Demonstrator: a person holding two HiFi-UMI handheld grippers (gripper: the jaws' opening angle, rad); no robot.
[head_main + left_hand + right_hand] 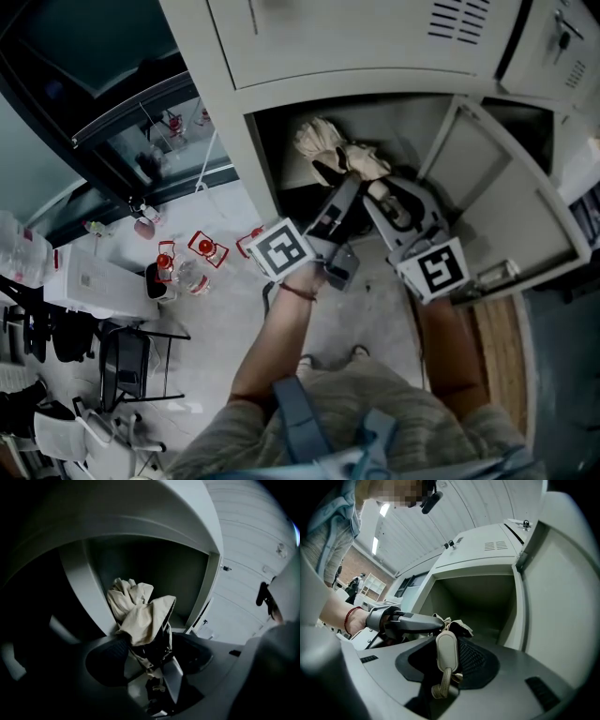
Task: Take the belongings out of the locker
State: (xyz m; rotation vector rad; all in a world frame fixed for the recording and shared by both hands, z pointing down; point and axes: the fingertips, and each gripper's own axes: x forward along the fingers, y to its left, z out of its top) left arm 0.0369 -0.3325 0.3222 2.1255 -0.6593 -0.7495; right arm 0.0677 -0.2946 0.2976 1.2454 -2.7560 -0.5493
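Cloth [140, 616], crumpled, fills spread left hand-held gripper [143, 654]; right hand-held gripper [448, 663] pinches rounded tab [446, 648].

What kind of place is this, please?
Probably a locker corner of a workshop or lab: a bank of grey metal lockers, one with its door open and a beige cloth bundle at its mouth; a black chair; a brick wall behind.

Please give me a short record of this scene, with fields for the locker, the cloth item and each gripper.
locker: door open
cloth item: beige, at the locker mouth
left gripper: jaws wide, cloth between them
right gripper: jaws closed on beige tab
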